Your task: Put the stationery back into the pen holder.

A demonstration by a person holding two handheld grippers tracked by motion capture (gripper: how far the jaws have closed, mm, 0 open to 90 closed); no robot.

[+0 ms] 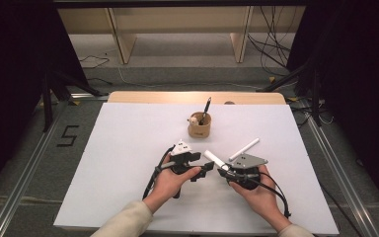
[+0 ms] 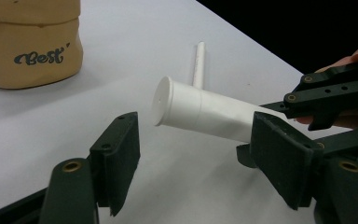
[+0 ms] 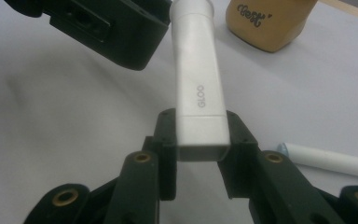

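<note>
A white glue stick point(image 1: 216, 159) marked GLOO is held above the white mat, capped end pointing toward the cup. My right gripper point(image 1: 225, 171) is shut on its flat rear end; in the right gripper view both pads press the glue stick point(image 3: 199, 93) at the gripper point(image 3: 200, 140). My left gripper point(image 1: 205, 170) is open just left of the cap. In the left gripper view the cap of the glue stick point(image 2: 200, 109) lies between and beyond the jaws of the gripper point(image 2: 196, 144), with clear gaps on both sides.
A tan cup point(image 1: 199, 126) with a black pen point(image 1: 207, 108) stands at the mat's far middle. A thin white pen point(image 1: 244, 149) lies on the white mat point(image 1: 128, 148) just beyond my right gripper. The table's wooden edge point(image 1: 192, 97) runs behind.
</note>
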